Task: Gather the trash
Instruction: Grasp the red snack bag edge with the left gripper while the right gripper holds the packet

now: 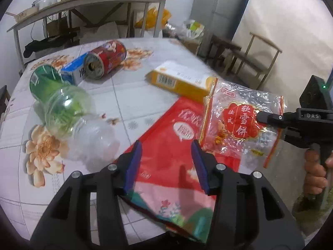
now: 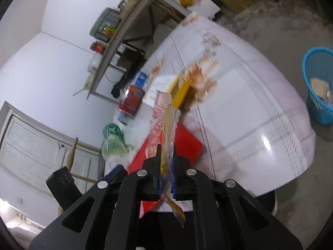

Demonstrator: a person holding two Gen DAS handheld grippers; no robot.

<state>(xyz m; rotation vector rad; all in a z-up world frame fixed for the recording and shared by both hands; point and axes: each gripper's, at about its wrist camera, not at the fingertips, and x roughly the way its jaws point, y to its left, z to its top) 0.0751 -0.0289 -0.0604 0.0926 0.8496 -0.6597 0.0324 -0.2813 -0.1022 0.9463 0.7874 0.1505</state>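
The right claw (image 2: 166,166) is pressed together on the clear wrapper (image 1: 239,123), pinched at one edge; the wrapper hangs clear of the table (image 2: 249,114) and is seen edge-on between the pads in the right wrist view. The wrapper is judged very light, limp and crinkly, with a slick film; a pinch close to the printed seam is judged safer than one on loose film, since a thin fold could slide out.

The left claw (image 1: 166,164) is spread, nothing between the pads, and hovers over the red bag (image 1: 177,145), which lies flat just ahead of and beneath it. The bag is judged thin, soft and hard to pinch flat; its corner over the near table edge, below the claw, is judged the better hold.

Ahead and right of the left claw lies the yellow box (image 1: 183,81): stiff, light, graspable across its narrow sides. Ahead and left lie the bottle (image 1: 60,104), crushed and springy, the can (image 1: 106,61), round and liable to roll, and the blue carton (image 1: 72,70), touching the can.

The basket (image 2: 318,83) stands on the floor far right of the right claw, well apart from the table. The table surface between is bare, so open room for carrying is judged ample. A chair (image 1: 256,62) stands beyond the far table edge.
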